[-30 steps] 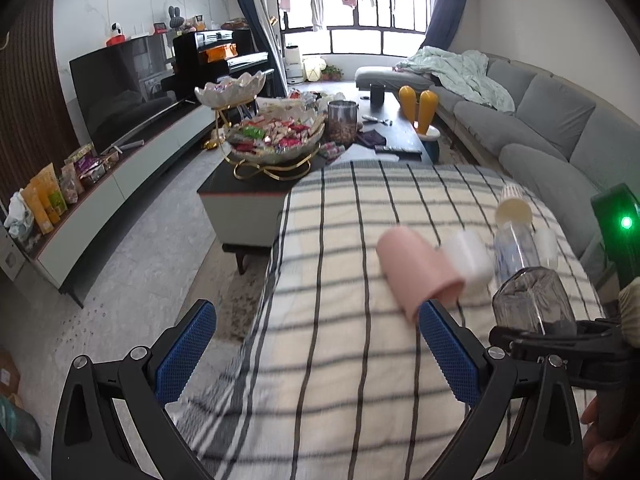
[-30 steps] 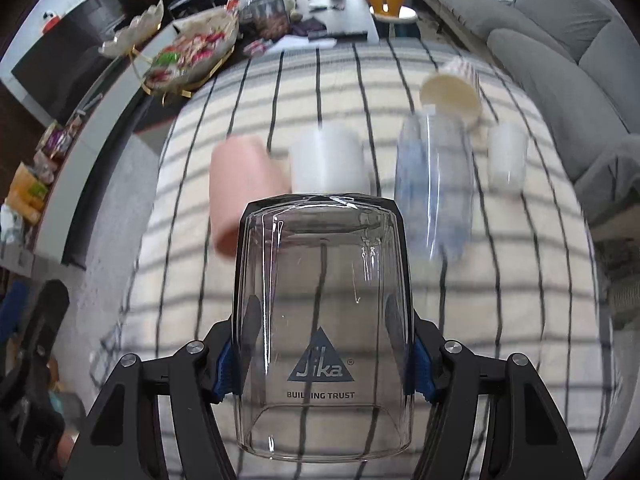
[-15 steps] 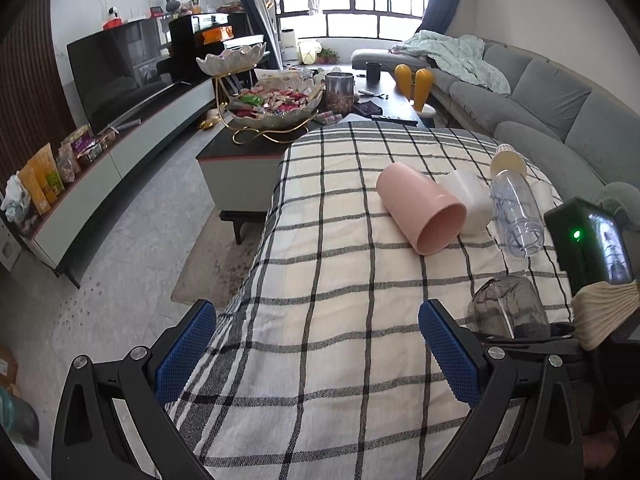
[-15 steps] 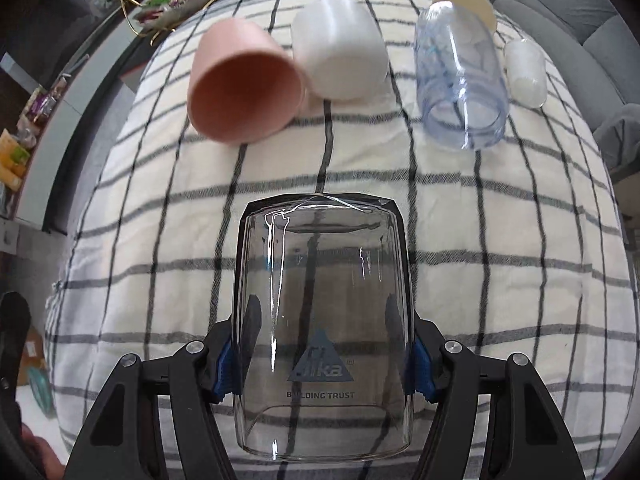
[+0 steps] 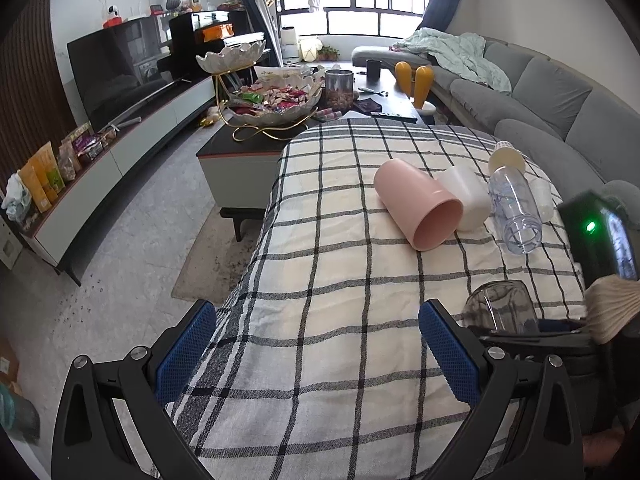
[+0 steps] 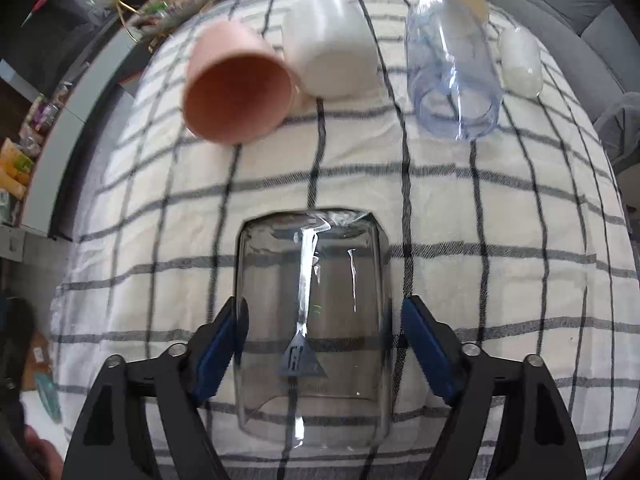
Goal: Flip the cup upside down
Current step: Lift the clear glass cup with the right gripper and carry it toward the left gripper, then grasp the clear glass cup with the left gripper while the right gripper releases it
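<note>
A clear glass cup with a printed logo stands upside down on the checked cloth, between the fingers of my right gripper. The jaws have parted and a gap shows on each side of the glass. The same cup shows at the right edge of the left wrist view, beside the right gripper's body. My left gripper is open and empty above the near part of the cloth.
A pink cup, a white cup, a clear bottle and a small white cup lie on their sides at the far end. A coffee table with a snack bowl stands beyond; a grey sofa at right.
My right gripper carried the glass down toward the near cloth, set it mouth down, and opened its jaws. The left gripper drew back and stayed open.
</note>
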